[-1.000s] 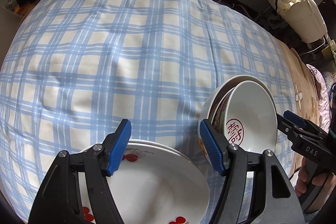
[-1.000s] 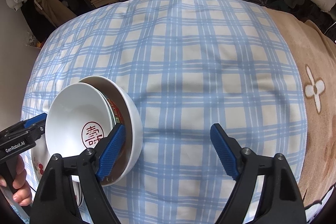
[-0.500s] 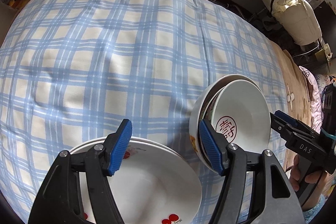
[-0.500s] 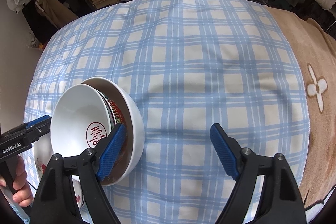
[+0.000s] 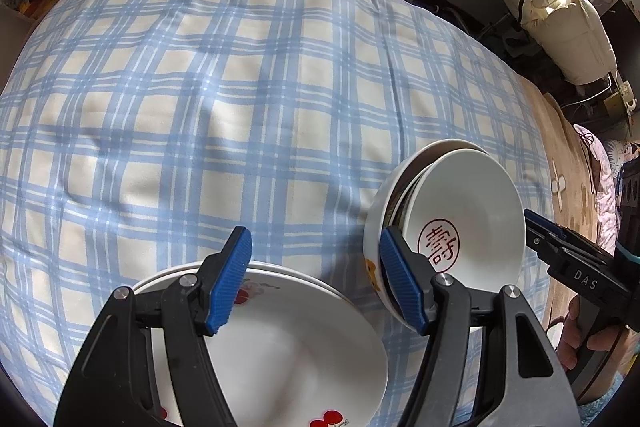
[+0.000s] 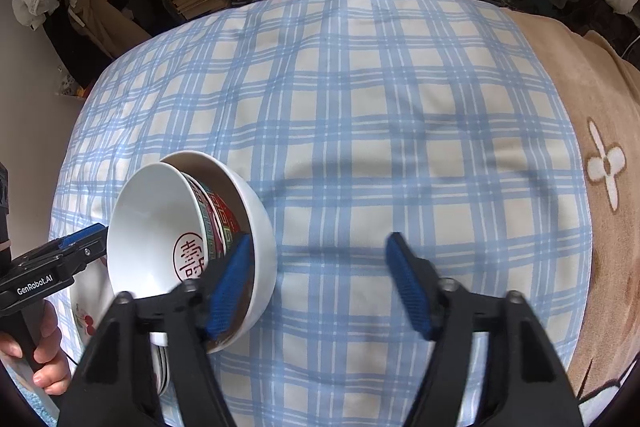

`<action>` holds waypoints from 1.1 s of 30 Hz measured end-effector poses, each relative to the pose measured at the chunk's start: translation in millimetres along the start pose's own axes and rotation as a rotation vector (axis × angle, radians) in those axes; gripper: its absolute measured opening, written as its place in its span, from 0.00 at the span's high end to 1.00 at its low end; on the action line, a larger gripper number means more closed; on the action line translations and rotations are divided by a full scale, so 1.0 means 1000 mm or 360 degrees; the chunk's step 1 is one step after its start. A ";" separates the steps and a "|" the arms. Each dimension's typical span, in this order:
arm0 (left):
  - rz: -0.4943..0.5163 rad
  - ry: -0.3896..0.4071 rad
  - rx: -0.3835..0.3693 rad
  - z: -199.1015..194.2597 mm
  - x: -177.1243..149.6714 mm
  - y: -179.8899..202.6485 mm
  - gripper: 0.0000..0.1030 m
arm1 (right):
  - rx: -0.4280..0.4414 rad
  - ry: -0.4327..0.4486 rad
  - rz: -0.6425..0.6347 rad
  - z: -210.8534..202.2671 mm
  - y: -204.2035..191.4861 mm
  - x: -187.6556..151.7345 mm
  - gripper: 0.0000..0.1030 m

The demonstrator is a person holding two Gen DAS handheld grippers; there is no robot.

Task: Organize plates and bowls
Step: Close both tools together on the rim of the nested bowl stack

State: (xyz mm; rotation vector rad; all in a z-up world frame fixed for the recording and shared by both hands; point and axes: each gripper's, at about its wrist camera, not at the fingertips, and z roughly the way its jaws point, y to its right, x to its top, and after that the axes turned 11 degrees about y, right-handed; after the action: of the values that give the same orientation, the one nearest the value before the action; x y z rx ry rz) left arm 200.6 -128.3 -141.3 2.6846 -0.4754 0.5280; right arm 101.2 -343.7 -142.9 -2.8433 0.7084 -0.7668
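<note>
Left wrist view. The left gripper (image 5: 316,281) points steeply down at a blue plaid cloth (image 5: 224,99), its jaws apart and grasping nothing. Beneath and between its fingers lies a stack of white plates (image 5: 288,343) with red cherry prints. Just right of the right-hand blue pad (image 5: 400,283) stands a nest of bowls: a white outer bowl (image 5: 374,227) holding a white inner bowl (image 5: 468,203) with a round red seal mark, tilted toward the camera. Whether the pad touches the outer bowl cannot be told. At the far right, the right gripper (image 5: 560,247) appears, with a person's hand (image 5: 580,339) on its handle.

Right wrist view. The right gripper (image 6: 320,281) has just been closing its jaws; they remain parted, blurred, with only cloth between them. Its left pad (image 6: 230,283) lies over the rim of the outer bowl (image 6: 260,223); the inner bowl (image 6: 156,223) shows a red patterned wall. Farther left are the left gripper (image 6: 86,239) and the plates (image 6: 86,311). To the right lies a tan blanket (image 6: 600,131).
</note>
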 end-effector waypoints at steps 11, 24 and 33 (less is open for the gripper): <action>-0.0031 -0.0002 -0.0046 0.001 0.000 0.001 0.37 | 0.0059 -0.0028 0.0033 0.002 -0.006 0.000 0.62; -0.0003 -0.0016 -0.0049 0.001 -0.001 0.003 0.37 | 0.0061 -0.0029 0.0004 0.002 -0.007 0.001 0.64; 0.0038 -0.0008 -0.0022 0.001 -0.001 0.004 0.42 | 0.0051 -0.0029 -0.0013 0.004 -0.008 0.001 0.64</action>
State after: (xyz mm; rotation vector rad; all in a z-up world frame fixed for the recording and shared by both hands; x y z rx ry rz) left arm 198.3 -131.6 -141.4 2.6708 -0.5113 0.5225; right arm 107.4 -336.7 -144.0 -2.8227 0.6762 -0.7454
